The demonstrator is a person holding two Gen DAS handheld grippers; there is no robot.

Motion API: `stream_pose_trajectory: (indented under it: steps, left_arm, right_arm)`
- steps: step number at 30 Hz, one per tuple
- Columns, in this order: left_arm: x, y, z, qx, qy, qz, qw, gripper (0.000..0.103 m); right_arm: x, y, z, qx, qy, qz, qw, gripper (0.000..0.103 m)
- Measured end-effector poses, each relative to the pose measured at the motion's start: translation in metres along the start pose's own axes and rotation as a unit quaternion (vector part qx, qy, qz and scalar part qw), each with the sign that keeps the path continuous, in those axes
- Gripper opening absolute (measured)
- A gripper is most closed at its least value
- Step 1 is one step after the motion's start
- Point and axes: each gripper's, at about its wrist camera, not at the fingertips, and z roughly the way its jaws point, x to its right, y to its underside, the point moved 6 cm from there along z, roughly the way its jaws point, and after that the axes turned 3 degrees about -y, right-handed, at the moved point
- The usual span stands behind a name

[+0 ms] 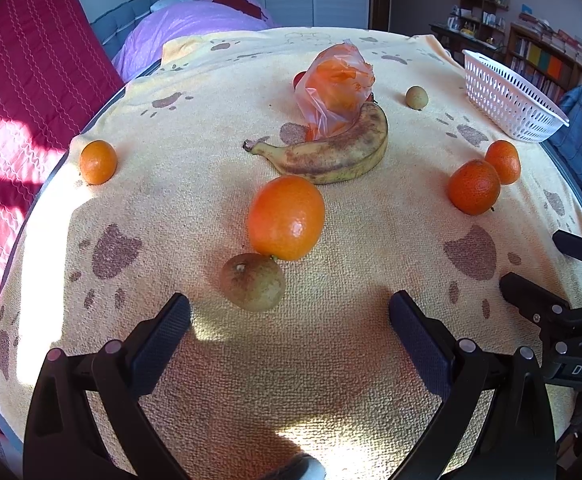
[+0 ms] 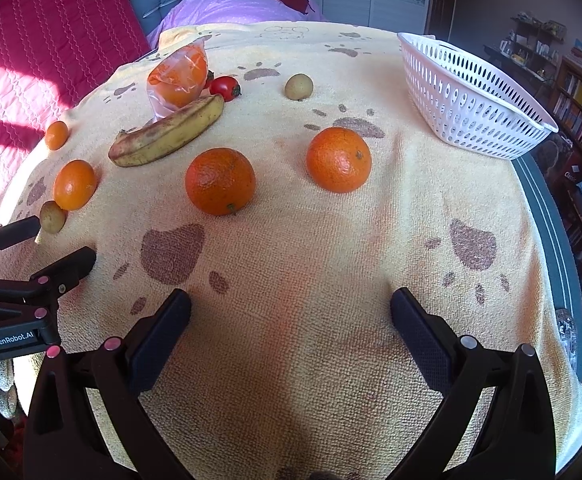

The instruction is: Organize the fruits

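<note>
Bench (image 2: 371, 340), yellow paw-print towel. Fruit scattered across frame centre: oranges (image 2: 220, 181), banana (image 2: 167, 135), tomato (image 2: 225, 87), bagged oranges (image 2: 179, 76). White basket (image 2: 471, 100), upper right, empty. Left hand-held gripper (image 1: 290, 320) and right hand-held gripper (image 2: 291, 318): both wide open, holding nothing.

Left gripper (image 2: 61, 242) reads "GenRobot.AI"; right gripper (image 1: 539, 264) "DAS".

Oranges (image 2: 220, 181), spotted banana (image 2: 167, 132), tomato (image 2: 225, 87) scattered on towel; white basket (image 2: 471, 100) far right.
</note>
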Motion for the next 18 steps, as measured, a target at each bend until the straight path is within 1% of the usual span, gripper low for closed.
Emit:
stream_pose_trajectory:
  steps: [2,13,18]
  left_arm:
    - [-0.0001,-0.0001,0.0008,-0.001,0.002,0.000,1.0000,0.098]
    - [0.0011,-0.0004,0.0018,-0.004,0.004,0.000,1.0000,0.098]
    - [0.0015,-0.0011,0.0025,-0.004,0.006,0.003,1.0000,0.098]
  right_arm:
    - [0.0069,0.0033,-0.0019,0.000,-0.003,0.002,1.000,0.101]
    - [0.0044,0.0006,0.0017,-0.021,-0.019,-0.017,0.999,0.101]
    - [0.0041,0.0007,0.0024,-0.022,-0.021,-0.022,0.999,0.101]
